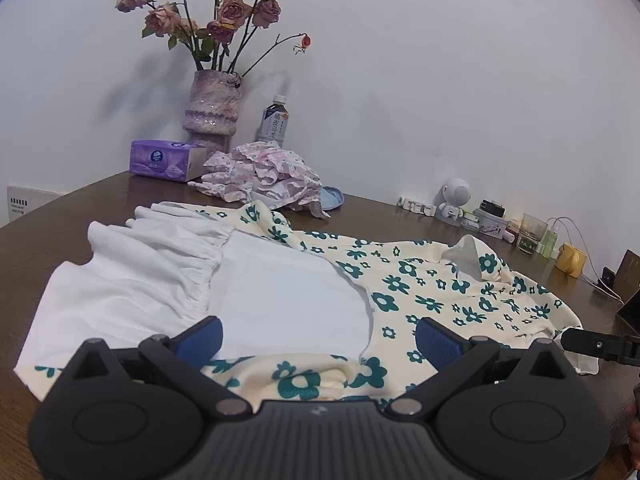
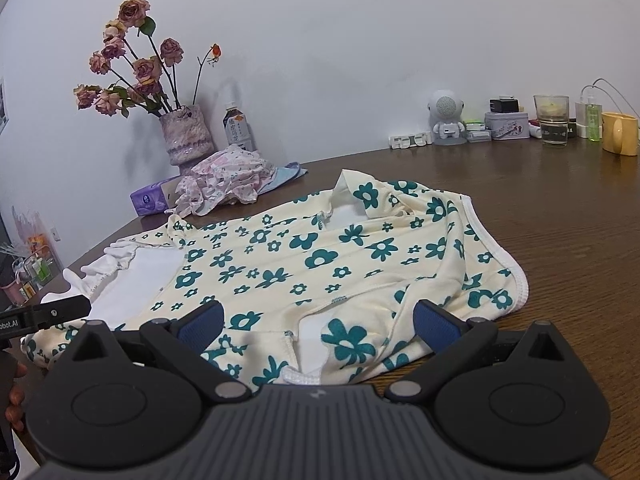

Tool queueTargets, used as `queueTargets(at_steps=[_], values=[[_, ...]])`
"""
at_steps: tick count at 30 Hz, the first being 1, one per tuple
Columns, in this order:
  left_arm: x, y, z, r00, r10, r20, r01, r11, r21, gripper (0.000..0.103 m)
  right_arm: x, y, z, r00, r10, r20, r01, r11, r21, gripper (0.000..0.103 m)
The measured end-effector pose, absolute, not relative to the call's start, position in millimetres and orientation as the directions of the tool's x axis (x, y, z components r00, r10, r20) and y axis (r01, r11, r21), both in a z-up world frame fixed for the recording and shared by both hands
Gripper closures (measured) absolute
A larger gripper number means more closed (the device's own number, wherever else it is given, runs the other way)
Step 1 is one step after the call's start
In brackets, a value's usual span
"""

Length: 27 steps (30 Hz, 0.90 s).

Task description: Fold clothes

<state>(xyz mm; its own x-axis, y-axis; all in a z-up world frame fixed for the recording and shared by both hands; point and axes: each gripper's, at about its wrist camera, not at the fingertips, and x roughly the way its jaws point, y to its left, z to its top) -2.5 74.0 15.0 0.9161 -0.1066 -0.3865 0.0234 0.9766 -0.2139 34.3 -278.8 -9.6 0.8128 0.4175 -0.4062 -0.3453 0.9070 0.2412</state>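
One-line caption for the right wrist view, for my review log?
Right gripper, jaws open, over a cream dress with green flowers, spread on a brown table.

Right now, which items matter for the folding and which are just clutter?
Job:
floral dress, spread flat
pink garment, crumpled, likely next
left gripper, open
right gripper, open

Clutter:
vase of roses
tissue pack
bottle
speaker figure
glass
yellow mug

A plain white wall rises behind the dark brown wood-grain surface, evenly lit, with soft shadows.
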Motion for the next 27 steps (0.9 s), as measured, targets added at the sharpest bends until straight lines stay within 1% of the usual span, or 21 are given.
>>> queueTargets(at_steps=[12,16,21,27], values=[[-3.3,75.6,14.4,0.917,-0.115,-0.382,0.03,0.974,-0.223,0.0,35.4,-279.7,-9.8,0.812,0.414,-0.411,-0.339,0.908,0.245,0.0],[-5.6,74.8,14.8,0.922,-0.119,-0.37,0.038,0.975,-0.218,0.0,35.5,-277.9,-9.8,0.814,0.401,-0.42,-0.331,0.915,0.233,0.0],[-5.3,74.2,15.1,0.919,-0.12,-0.375,0.039,0.976,-0.215,0.0,35.1,-275.6,-9.7,0.821,0.378,-0.428,-0.315,0.925,0.213,0.0],[-7.4,74.6,15.2,0.925,-0.114,-0.363,0.035,0.976,-0.216,0.0,36.8,-275.5,-9.9,0.812,0.385,-0.438,-0.324,0.922,0.211,0.0]])
